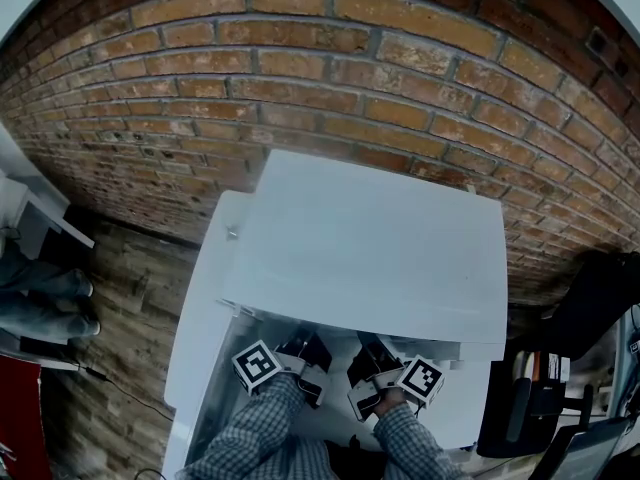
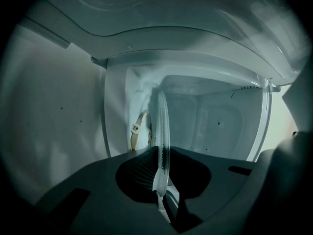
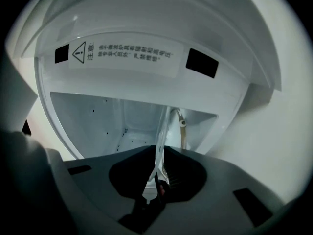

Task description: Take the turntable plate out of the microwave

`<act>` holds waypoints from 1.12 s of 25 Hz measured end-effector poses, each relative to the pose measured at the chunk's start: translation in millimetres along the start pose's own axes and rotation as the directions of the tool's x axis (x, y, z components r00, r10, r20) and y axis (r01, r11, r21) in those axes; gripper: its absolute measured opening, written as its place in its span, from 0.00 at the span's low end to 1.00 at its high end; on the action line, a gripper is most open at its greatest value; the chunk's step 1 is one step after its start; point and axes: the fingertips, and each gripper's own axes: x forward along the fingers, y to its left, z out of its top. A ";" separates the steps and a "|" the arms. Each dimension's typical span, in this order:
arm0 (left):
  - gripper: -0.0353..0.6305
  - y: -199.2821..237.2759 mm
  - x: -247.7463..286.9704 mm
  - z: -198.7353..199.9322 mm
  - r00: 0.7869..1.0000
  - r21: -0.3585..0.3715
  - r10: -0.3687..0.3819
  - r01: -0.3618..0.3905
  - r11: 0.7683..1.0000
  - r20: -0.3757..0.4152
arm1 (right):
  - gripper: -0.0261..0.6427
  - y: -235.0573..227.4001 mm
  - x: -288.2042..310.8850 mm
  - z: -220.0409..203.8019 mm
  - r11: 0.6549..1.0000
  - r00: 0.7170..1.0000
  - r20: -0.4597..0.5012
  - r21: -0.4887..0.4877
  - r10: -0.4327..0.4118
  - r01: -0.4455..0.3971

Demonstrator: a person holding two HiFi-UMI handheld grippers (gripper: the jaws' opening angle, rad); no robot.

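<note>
Warning label (image 3: 122, 53) reads "注意"; left claw (image 2: 161, 182), right claw (image 3: 156, 177) grip turntable plate (image 2: 162, 126).

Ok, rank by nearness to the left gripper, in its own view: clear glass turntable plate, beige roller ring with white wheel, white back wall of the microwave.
1. The clear glass turntable plate: edge-on between the jaws of the left gripper.
2. The beige roller ring: behind the plate, on its left.
3. The white back wall: deepest, right of the plate.
</note>
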 end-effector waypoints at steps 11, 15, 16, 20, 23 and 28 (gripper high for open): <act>0.12 -5.5 -13.4 -11.6 0.999 0.038 -0.010 0.012 0.999 -0.046 | 0.17 1.8 -7.8 -0.1 1.000 1.000 0.009 -0.006 0.003 -0.002; 0.12 -8.0 -24.6 -18.5 0.999 0.045 -0.011 0.014 0.999 -0.050 | 0.18 -1.6 -16.2 0.1 1.000 1.000 0.028 0.020 0.015 -0.016; 0.13 -11.2 -26.5 -20.8 0.998 0.041 -0.024 0.026 0.999 -0.052 | 0.18 -1.8 -17.9 1.0 1.000 0.999 0.034 0.022 0.020 -0.020; 0.13 -18.0 -37.2 -27.5 0.997 0.020 -0.054 0.055 0.998 -0.060 | 0.18 -5.4 -23.4 10.0 0.999 0.997 0.069 0.028 0.037 -0.039; 0.13 -21.7 -45.8 -30.7 0.995 0.023 -0.065 0.066 0.998 -0.073 | 0.18 -4.8 -25.0 15.6 0.998 0.995 0.080 0.031 0.057 -0.060; 0.13 -28.3 -58.5 -38.1 0.991 0.018 -0.090 0.092 0.996 -0.099 | 0.12 -3.4 -33.1 14.0 0.994 0.992 0.087 0.060 0.088 -0.094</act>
